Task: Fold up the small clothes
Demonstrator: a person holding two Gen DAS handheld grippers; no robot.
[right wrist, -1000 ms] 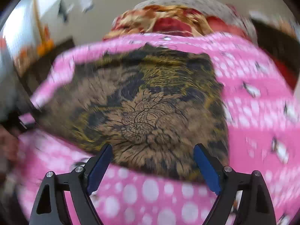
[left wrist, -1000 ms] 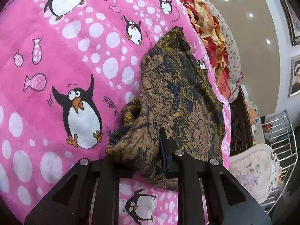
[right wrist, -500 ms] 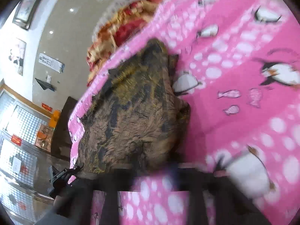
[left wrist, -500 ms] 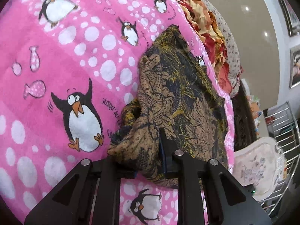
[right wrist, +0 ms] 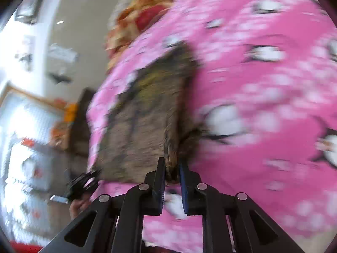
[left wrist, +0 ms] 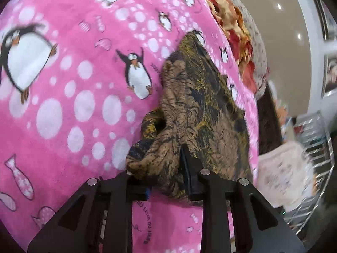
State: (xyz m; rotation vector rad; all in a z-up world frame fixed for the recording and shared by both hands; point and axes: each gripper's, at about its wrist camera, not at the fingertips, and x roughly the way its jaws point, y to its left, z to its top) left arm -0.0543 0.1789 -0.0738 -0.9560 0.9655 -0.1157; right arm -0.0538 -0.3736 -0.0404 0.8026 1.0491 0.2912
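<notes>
The fingers [left wrist: 187, 168] of the left gripper [left wrist: 160, 175] are pinched on a bunched near corner of the brown patterned garment [left wrist: 202, 113], cloth bulging out between them; the right gripper [right wrist: 171, 177] has its own fingers pressed almost together on a thin ridge of the same cloth at its near edge. The garment lies on the pink penguin blanket [left wrist: 80, 88], its far part spread fairly flat, its near edge gathered and lifted by both grips. My judgement is that a fold is only starting: both near corners are held, nothing is yet laid over, so carrying the edge across and smoothing it are left. The rumpled lump at the left grip may spoil a clean crease. Farther off, a red and yellow ruffled cloth [left wrist: 233, 21] sits past the garment's far end, close enough to crowd a long fold. Beyond the blanket's edge stands a wire rack [left wrist: 316, 139]; the right view is heavily blurred there.
</notes>
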